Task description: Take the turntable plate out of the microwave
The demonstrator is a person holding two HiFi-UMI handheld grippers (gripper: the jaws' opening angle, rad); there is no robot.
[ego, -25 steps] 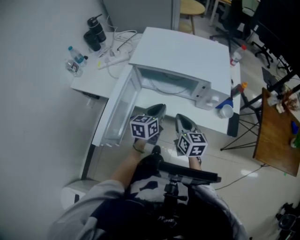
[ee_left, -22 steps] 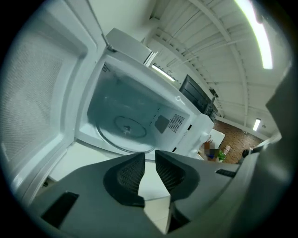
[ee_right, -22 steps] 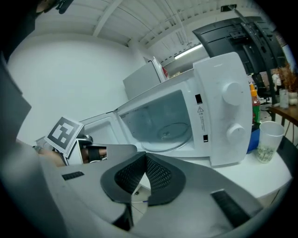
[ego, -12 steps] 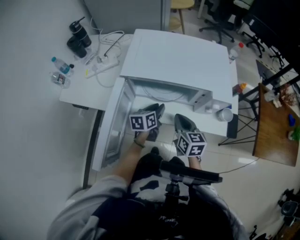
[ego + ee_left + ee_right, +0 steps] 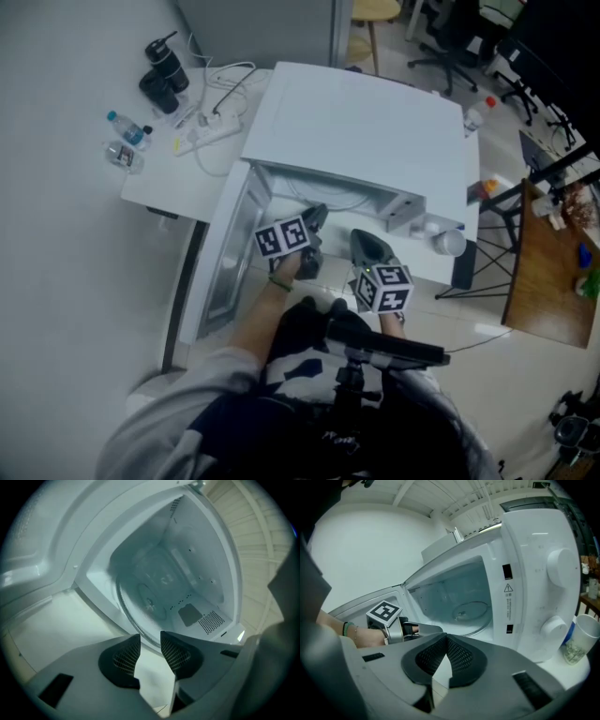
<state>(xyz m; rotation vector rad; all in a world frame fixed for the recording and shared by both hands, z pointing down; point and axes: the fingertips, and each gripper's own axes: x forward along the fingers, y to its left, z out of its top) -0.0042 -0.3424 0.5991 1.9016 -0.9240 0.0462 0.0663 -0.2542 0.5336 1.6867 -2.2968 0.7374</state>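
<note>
A white microwave [image 5: 366,122] stands on a white table with its door [image 5: 230,253] swung open to the left. The clear glass turntable plate [image 5: 150,597] lies flat on the cavity floor, and the right gripper view shows it too [image 5: 471,611]. My left gripper [image 5: 150,639] is open at the cavity mouth. The plate's near rim shows in the gap just past its tips, and the pads are not touching it. In the head view the left gripper [image 5: 317,217] reaches into the opening. My right gripper [image 5: 446,639] is shut on nothing, in front of the microwave and to the right [image 5: 361,242].
A paper cup [image 5: 581,637] stands right of the microwave below the control knobs [image 5: 560,566]. A power strip with cables [image 5: 211,131], small bottles [image 5: 127,141] and a black flask [image 5: 164,75] lie on the table's back left. A wooden desk [image 5: 553,272] stands at the right.
My left gripper has moved forward and down into the microwave's opening and rolled, so its marker cube now faces differently. The right gripper has shifted a little towards the microwave.
</note>
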